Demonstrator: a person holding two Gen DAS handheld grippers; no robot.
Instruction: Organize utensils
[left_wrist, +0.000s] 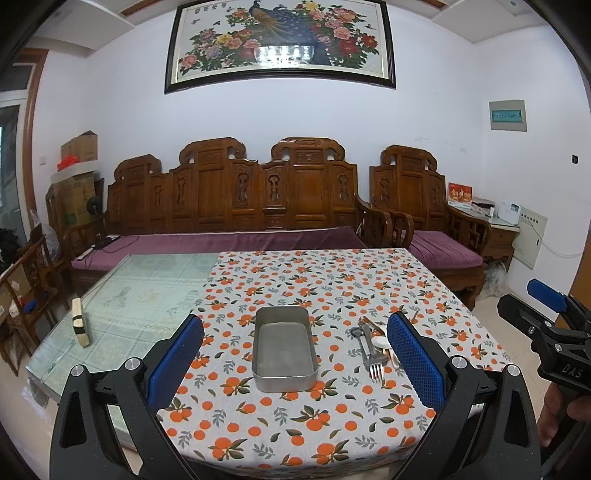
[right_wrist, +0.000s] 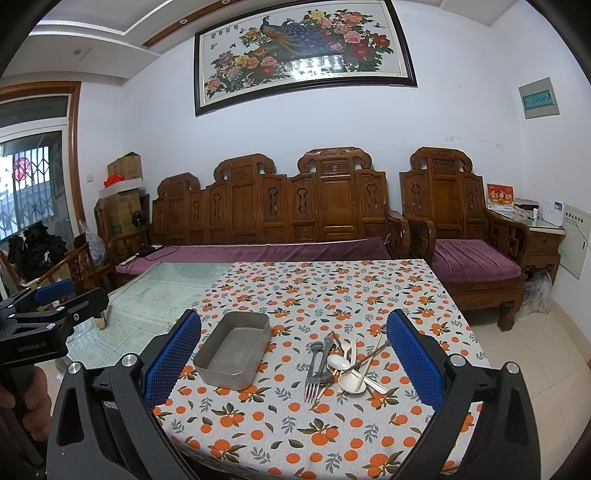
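An empty grey metal tray (left_wrist: 284, 349) sits on the orange-print tablecloth (left_wrist: 314, 280); it also shows in the right wrist view (right_wrist: 232, 349). Right of it lies a pile of utensils (right_wrist: 343, 363): a metal fork (right_wrist: 313, 373), white plastic spoons (right_wrist: 352, 382), and chopsticks (right_wrist: 369, 356). The pile also shows in the left wrist view (left_wrist: 373, 349), partly hidden by a finger. My left gripper (left_wrist: 295, 360) is open and empty, in front of the tray. My right gripper (right_wrist: 293, 363) is open and empty, in front of tray and pile. Each gripper shows in the other's view, the right one (left_wrist: 546, 321) and the left one (right_wrist: 44, 306).
The left part of the table is bare glass (left_wrist: 140, 299) with a small wooden block (left_wrist: 79, 321) standing on it. A carved wooden sofa (left_wrist: 236, 206) with purple cushions stands behind the table, an armchair (right_wrist: 465, 236) at right.
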